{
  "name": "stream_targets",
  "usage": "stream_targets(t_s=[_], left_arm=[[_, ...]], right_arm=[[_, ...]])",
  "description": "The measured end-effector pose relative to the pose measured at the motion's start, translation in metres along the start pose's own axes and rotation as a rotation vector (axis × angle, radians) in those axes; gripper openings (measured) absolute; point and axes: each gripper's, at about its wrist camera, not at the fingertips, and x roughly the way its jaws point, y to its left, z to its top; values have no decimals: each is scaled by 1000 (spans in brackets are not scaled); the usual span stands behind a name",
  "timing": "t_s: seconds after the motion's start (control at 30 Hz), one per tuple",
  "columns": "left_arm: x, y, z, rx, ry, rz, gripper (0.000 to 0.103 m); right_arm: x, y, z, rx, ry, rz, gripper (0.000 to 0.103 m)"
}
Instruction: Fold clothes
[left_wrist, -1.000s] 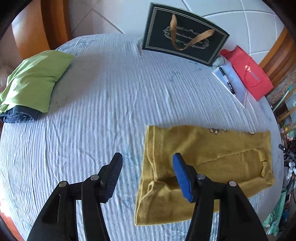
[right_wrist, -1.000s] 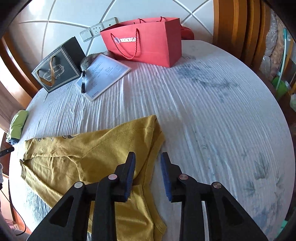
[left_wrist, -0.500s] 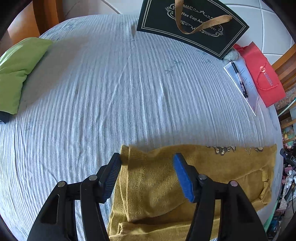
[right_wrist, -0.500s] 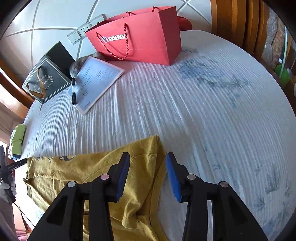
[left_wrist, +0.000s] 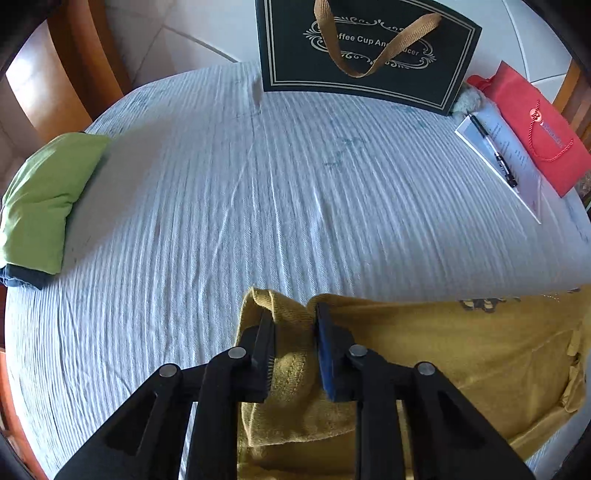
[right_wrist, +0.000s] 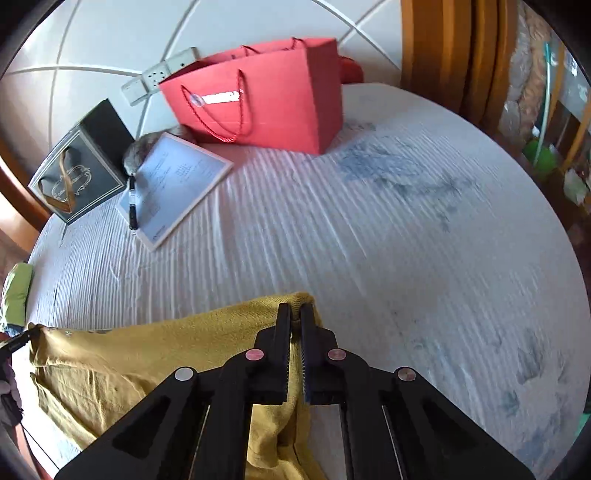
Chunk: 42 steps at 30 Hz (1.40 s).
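while left claw (left_wrist: 293, 325) pinches mustard shirt (left_wrist: 443, 354) corner, right claw (right_wrist: 294, 314) clamped nearly closed on its hem

A black paper gift bag with tan ribbon handles (left_wrist: 365, 51) stands at the far edge of the pale striped bedsheet (left_wrist: 258, 192). Beside it lie a white printed sheet (right_wrist: 177, 184) with a black pen (right_wrist: 132, 206) on it, and a red paper bag with cord handles (right_wrist: 266, 99).
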Motion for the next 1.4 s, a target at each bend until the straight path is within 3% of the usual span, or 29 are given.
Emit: stream_targets(t_s=[0.1, 0.13, 0.17, 0.23, 0.27, 0.4, 0.5, 0.6, 0.8, 0.83, 0.97, 1.1, 1.23, 1.3, 1.33, 1.4], left_arm=[[-6, 12, 3, -68, 12, -72, 36], [-16, 17, 2, -78, -12, -95, 44], [-26, 21, -1, -76, -29, -102, 60], [-46, 28, -8, -60, -51, -97, 72], [-52, 30, -12, -53, -51, -99, 73], [-57, 29, -32, -4, -27, -95, 73], [-49, 34, -38, -23, -1, -95, 73], [-43, 37, -45, -52, 14, -116, 73], [-29, 27, -46, -24, 37, -90, 73], [-26, 25, -45, -23, 47, -88, 72], [-17, 17, -42, -2, 84, -63, 38], [-15, 14, -39, 25, 80, -39, 35], [-14, 20, -37, 16, 75, -41, 16], [-14, 23, -36, 17, 76, -49, 12], [-15, 23, -35, 23, 75, -49, 10], [-16, 24, -34, 33, 72, -47, 8]], right_arm=[[-4, -10, -6, 45, 20, 12, 12], [-6, -14, -8, 60, 27, 16, 13], [-7, -17, -10, 76, 33, 20, 20], [-15, -21, -17, 99, 39, 40, 31], [-21, -20, -22, 101, 48, 65, 35], [-21, -9, -51, 60, 143, 95, 36], [-10, 0, -67, 46, 184, 102, 36], [-4, 5, -75, 49, 197, 104, 36], [-6, 9, -79, 34, 193, 105, 36], [-6, 8, -79, 37, 193, 102, 36], [-5, 10, -72, 43, 191, 99, 36], [4, 16, -67, 30, 212, 71, 36], [20, 24, -69, -4, 251, 26, 36], [22, 31, -69, -53, 253, -17, 21], [20, 35, -67, -72, 245, -13, 5], [8, 40, -62, -86, 214, 15, 5]])
